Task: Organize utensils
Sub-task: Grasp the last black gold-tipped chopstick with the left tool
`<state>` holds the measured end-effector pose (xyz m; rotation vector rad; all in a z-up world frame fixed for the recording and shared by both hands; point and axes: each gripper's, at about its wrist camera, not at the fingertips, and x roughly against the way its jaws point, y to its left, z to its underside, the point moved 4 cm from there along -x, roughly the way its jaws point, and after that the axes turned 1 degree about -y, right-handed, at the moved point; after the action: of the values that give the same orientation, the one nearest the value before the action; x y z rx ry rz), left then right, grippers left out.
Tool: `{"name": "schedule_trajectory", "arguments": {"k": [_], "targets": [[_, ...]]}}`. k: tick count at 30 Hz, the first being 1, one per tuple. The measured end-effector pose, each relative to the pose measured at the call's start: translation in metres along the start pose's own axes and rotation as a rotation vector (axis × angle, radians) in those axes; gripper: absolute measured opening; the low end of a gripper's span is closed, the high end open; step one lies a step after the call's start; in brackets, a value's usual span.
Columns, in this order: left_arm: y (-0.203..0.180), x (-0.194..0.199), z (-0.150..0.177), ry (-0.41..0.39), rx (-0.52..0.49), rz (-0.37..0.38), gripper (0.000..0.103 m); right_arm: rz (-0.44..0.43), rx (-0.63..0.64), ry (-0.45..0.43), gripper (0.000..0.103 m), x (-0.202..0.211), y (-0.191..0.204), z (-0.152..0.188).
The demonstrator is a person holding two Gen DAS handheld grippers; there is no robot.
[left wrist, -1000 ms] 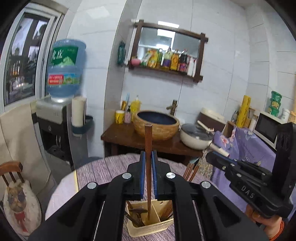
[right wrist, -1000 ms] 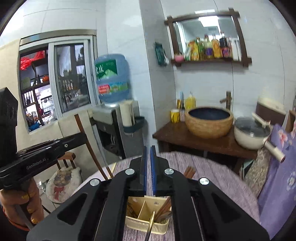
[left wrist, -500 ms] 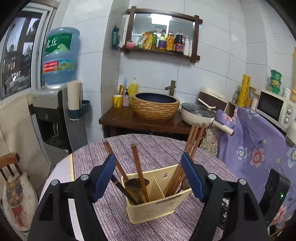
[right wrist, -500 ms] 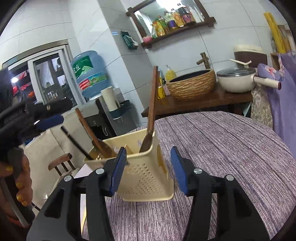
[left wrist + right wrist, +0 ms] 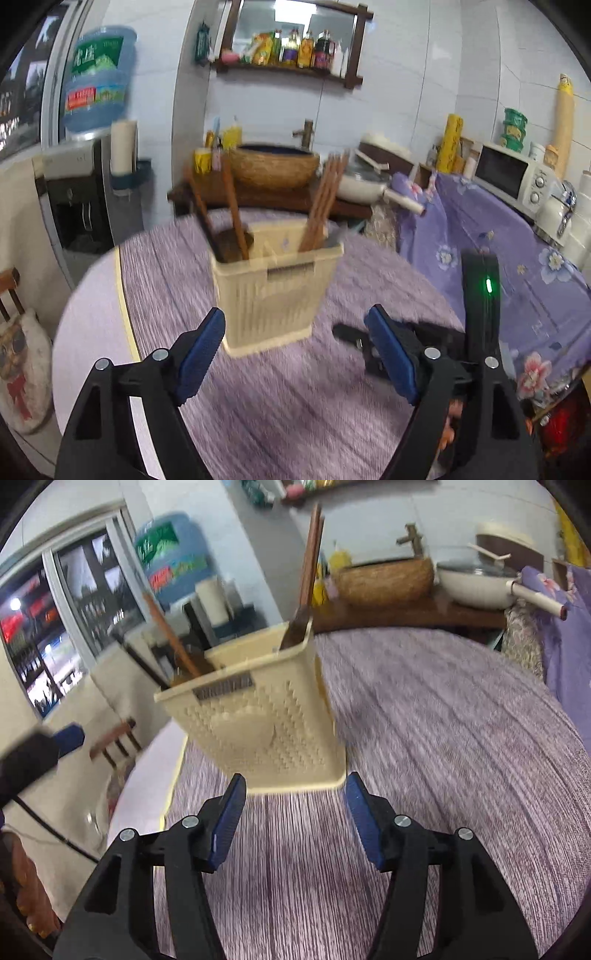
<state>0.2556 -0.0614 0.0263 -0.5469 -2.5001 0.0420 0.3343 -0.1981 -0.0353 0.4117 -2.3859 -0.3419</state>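
Both grippers: my left gripper (image 5: 295, 354) and my right gripper (image 5: 293, 818) hang low over the table, jaws spread wide, nothing between them.
Holder: the cream ribbed plastic utensil basket (image 5: 275, 291) stands upright on the purple woven tablecloth (image 5: 295, 406), just ahead of both grippers and touching neither.
Left section: dark wooden-handled spoons (image 5: 231, 210) lean inside it, bowls down.
Right section: a bundle of brown wooden chopsticks (image 5: 325, 203) stands there, tips up.
Loose pieces: I see no utensil lying on the cloth in either view, though motion blur softens the edges.
Progress: by my judgement the sorting is done or nearly so; what remains is drawing clear.
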Motion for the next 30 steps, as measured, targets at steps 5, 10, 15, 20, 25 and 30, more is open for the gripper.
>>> {"name": "schedule_trajectory", "arguments": {"k": [5, 10, 15, 20, 25, 30], "targets": [[0.002, -0.007, 0.069, 0.260, 0.129, 0.200, 0.056, 0.025, -0.047, 0.033, 0.057, -0.007, -0.012, 0.005], [-0.024, -0.012, 0.119, 0.440, 0.250, 0.413, 0.047, 0.039, -0.059, 0.024, 0.057, -0.007, -0.016, 0.006], [-0.037, -0.025, 0.150, 0.542, 0.268, 0.432, 0.047, 0.046, -0.063, 0.018, 0.057, -0.004, -0.017, 0.006], [-0.043, -0.031, 0.162, 0.570, 0.291, 0.449, 0.041, 0.040, -0.060, 0.016, 0.057, -0.005, -0.015, 0.005], [-0.050, -0.040, 0.166, 0.574, 0.295, 0.454, 0.031, 0.042, -0.074, 0.013, 0.057, -0.005, -0.016, 0.006], [-0.048, -0.044, 0.166, 0.571, 0.315, 0.427, 0.015, 0.040, -0.079, 0.010, 0.057, -0.004, -0.017, 0.005]]}}
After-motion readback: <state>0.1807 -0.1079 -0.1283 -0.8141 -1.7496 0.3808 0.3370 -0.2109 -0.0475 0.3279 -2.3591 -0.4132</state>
